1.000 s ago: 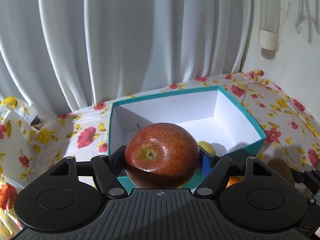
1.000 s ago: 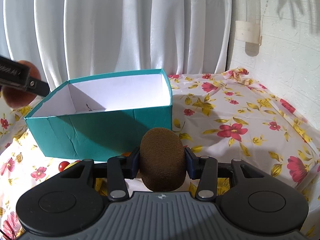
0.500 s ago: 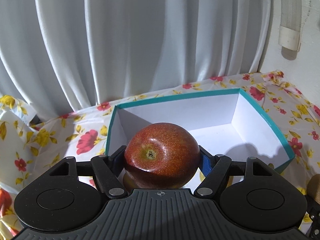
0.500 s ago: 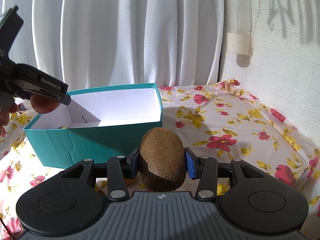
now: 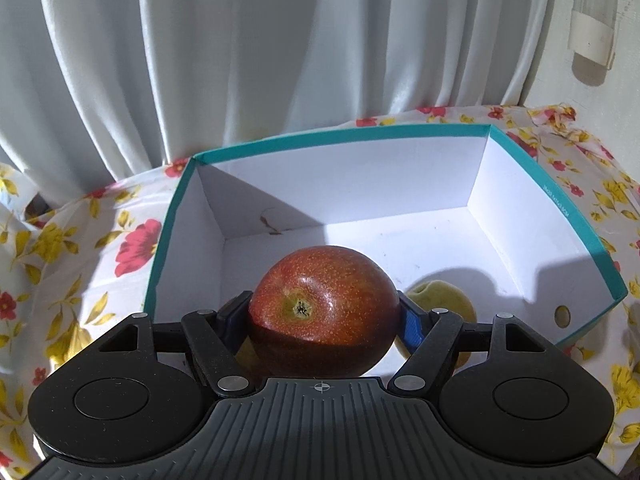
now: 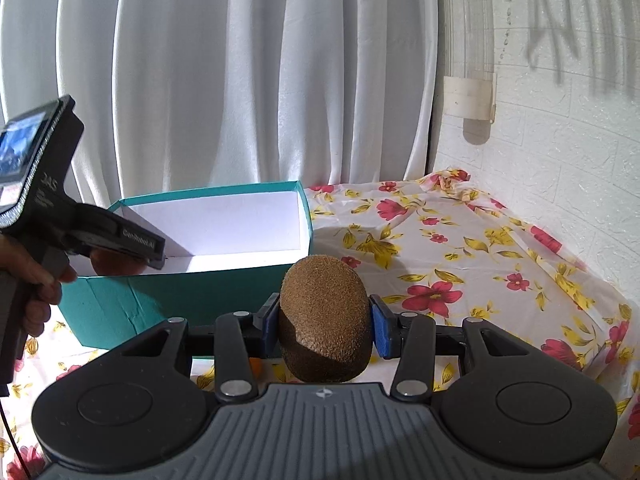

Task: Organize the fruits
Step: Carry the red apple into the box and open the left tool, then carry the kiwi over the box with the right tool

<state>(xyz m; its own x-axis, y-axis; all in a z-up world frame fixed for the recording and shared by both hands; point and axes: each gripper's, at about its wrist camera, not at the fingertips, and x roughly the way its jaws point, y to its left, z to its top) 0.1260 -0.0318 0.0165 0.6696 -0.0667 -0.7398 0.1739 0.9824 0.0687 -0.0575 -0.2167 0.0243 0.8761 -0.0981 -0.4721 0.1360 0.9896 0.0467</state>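
While the left claw (image 5: 324, 312) stays out of the comparison of distance only in name, it is plainly the nearer of the two to the teal box (image 5: 552, 208): its pads are clamped on the red apple (image 5: 322, 308) from either side, and the box's white floor lies directly beneath and ahead of the fruit. The apple sits with its stem end facing back toward the camera, so its axis runs along the claw's pointing line, not across it. Just to the right of the claw, low in the box, lies a yellow-green fruit (image 5: 440, 300), near the apple but, as far as I can tell, not touching it. The open floor lies ahead and to the right of the claw, so a release there should land clear, though the apple may roll toward its neighbour.

The right claw (image 6: 325, 322) is clamped on a brown kiwi (image 6: 324, 316), held upright with its long axis vertical between the pads. From this claw the box lies ahead and to the left, its near wall between kiwi and interior, so it is the farther one and probably goes second.
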